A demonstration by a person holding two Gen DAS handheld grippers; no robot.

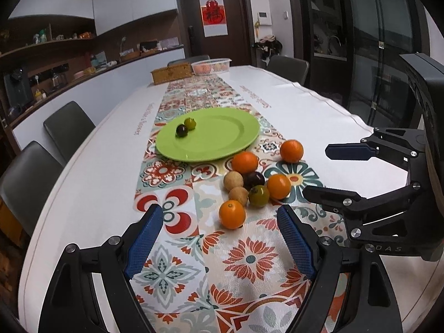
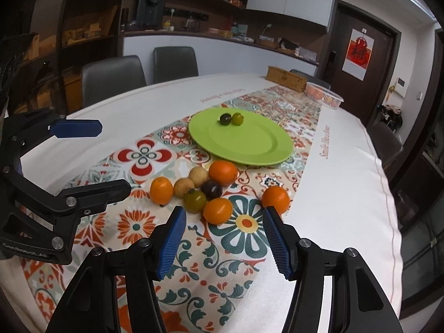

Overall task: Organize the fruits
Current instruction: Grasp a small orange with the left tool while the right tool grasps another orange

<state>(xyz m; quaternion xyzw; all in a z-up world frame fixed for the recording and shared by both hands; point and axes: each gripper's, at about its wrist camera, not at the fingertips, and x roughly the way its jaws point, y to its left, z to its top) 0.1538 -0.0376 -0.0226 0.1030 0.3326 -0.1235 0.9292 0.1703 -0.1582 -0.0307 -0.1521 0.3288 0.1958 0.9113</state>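
**Left wrist view and right wrist view: both tools released above the fruit cluster**

Nearest in the left wrist view, the left tool [image 1: 219,233] stands released, blue pads wide apart, nothing between them but patterned runner [image 1: 177,272]. Just beyond its tips lies one orange [image 1: 232,214], apart from the pads.

Right tool [image 2: 223,231] likewise released, gap narrower, empty. An orange [image 2: 217,211] sits just ahead of the gap; another orange [image 2: 275,199] lies near the right-hand pad.

Behind these, the cluster on the bench [image 1: 91,194]: a greenish tomato-like fruit [image 1: 258,195], two tan round fruits [image 1: 238,196] [image 1: 233,181], a dark purple fruit [image 1: 254,179], and more oranges, packed close, several touching.

Farther on, a green plate [image 1: 222,147] rests on the runner, near the cluster but apart from it. On it, toward the far rim, a dark fruit [image 1: 182,130] and a green fruit [image 1: 190,123] touch.

At the far end of the bench: a woven box [image 1: 171,73] and beside it a white basket [image 1: 211,66]. Chairs line the bench edge.
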